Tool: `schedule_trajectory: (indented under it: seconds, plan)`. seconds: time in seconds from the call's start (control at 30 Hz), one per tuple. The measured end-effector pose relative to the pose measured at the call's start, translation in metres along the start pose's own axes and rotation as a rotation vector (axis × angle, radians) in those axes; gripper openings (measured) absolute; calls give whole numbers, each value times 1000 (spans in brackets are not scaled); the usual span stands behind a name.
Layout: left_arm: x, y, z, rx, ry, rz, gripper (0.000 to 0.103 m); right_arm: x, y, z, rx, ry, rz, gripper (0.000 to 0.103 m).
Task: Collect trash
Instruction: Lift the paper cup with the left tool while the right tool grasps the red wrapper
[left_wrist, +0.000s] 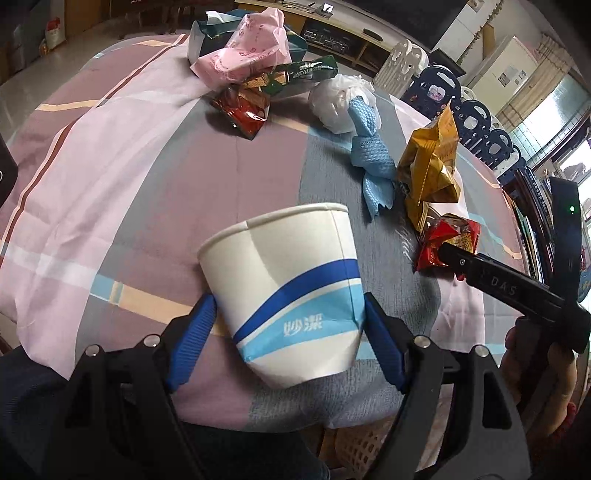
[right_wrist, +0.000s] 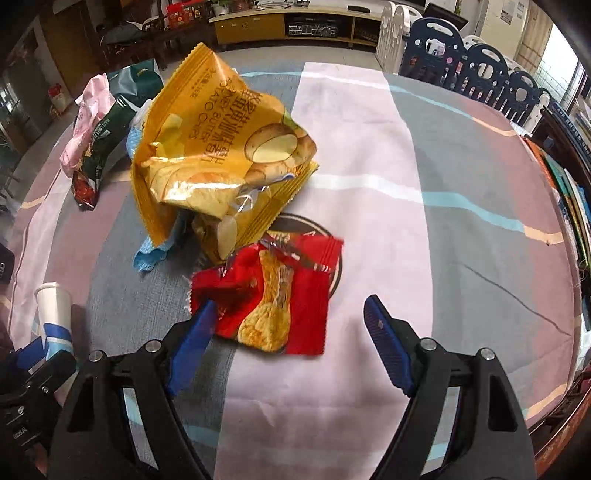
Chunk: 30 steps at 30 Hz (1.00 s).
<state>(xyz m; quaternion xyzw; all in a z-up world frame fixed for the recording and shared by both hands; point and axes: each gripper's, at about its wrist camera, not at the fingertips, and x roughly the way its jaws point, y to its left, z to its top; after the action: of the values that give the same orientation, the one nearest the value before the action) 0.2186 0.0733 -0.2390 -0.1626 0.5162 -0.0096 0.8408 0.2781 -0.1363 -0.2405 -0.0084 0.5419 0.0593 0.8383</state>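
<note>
My left gripper (left_wrist: 288, 317) is shut on a white paper cup (left_wrist: 288, 280) with blue stripes, its blue pads pressing both sides; the cup tilts over the table's near edge. To its right lies a small red snack wrapper (left_wrist: 450, 236), where a black finger (left_wrist: 491, 280) of the right gripper reaches. In the right wrist view my right gripper (right_wrist: 290, 303) stands open just above that red wrapper (right_wrist: 273, 299), its left pad over the wrapper's corner. Behind the wrapper stands a crumpled yellow chips bag (right_wrist: 221, 155), with a blue cloth (right_wrist: 151, 256) partly hidden behind it.
Further back on the striped tablecloth (left_wrist: 147, 177) lie a white plastic bag (left_wrist: 336, 103), a green wrapper (left_wrist: 306, 72), a dark red wrapper (left_wrist: 243, 107) and a pink bag (left_wrist: 247, 51). A wicker basket (left_wrist: 354, 446) sits below the near edge. A play fence (right_wrist: 480, 70) stands at the right.
</note>
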Motion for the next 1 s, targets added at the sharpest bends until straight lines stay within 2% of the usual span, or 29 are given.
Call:
schedule_trajectory:
  seconds: [0.1,0.17,0.23,0.37,0.57,0.8,0.83,0.87,0.9,0.93,1.0]
  plan:
    - [0,0,0,0,0,0,80,-12,7,-11,-9,2,110,78]
    - [0,0,0,0,0,1,80,-19,14,-17,-48,1,128,78]
    - [0,0,0,-1,0,-1,80,-24,15,-18,-54,-20,92,78]
    - [1,1,0,-4,1,-2,80,-28,1,-13,13,-72,7,79]
    - [1,1,0,-6,1,-2,80,-17,-7,3,97,-85,38,90]
    - [2,1,0,-8,1,-3,80,11,29,9,-55,-46,-74,90]
    - [2,1,0,-8,1,-3,80,13,32,7,-74,-46,-83,82]
    - [2,1,0,-7,1,-2,80,14,35,5,-93,-45,-89,67]
    - [2,1,0,-6,1,-1,80,16,36,3,-108,-35,-96,64]
    - [2,1,0,-6,0,-1,80,16,37,0,-115,-36,-105,54]
    - [1,1,-1,-5,-2,-1,80,13,37,-4,-127,-50,-102,51]
